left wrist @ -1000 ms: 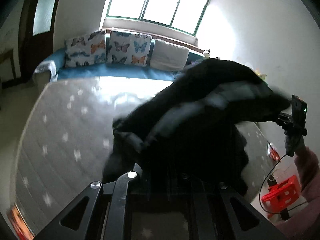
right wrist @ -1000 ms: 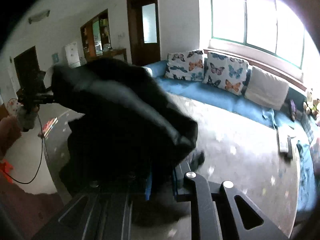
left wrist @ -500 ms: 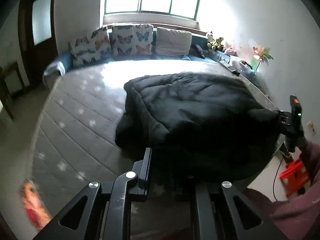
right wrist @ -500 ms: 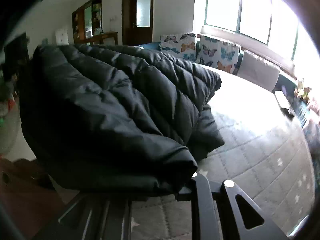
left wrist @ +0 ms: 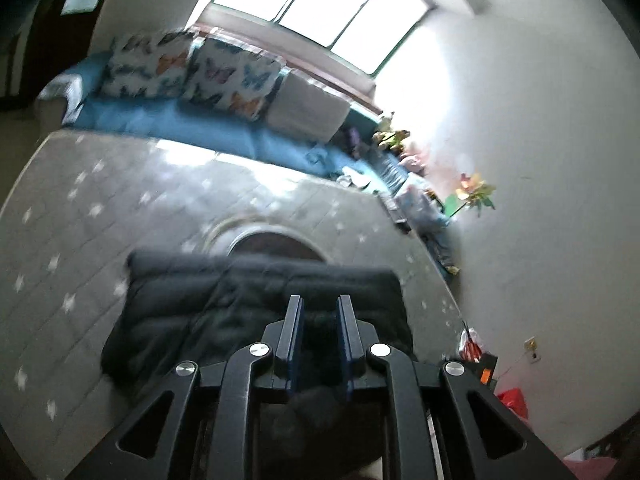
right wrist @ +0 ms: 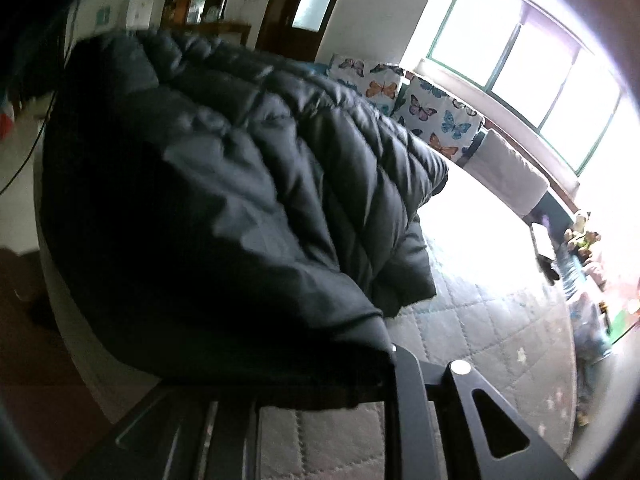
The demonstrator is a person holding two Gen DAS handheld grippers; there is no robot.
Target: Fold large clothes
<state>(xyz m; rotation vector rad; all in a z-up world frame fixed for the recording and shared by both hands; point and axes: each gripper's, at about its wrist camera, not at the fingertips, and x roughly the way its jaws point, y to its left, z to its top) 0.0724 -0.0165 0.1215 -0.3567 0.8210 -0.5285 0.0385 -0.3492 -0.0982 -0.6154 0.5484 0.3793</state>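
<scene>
While the jacket [left wrist: 256, 312] lies in a folded block on the quilted mattress [left wrist: 80, 240], the left gripper [left wrist: 319, 316] hangs just above it, jaws a narrow gap apart, nothing between them. Right gripper: fingertips are hidden under the jacket's [right wrist: 224, 200] near edge, so grip cannot be told; the fabric drapes over it, possibly pinched. Fold looks mostly down. To finish well, I'd lay the right-side edge flat and square with the layer below, then release only once it rests. Puffy fabric tends to spring back, so press the top flat. Pillows [left wrist: 192, 72] sit well apart.
</scene>
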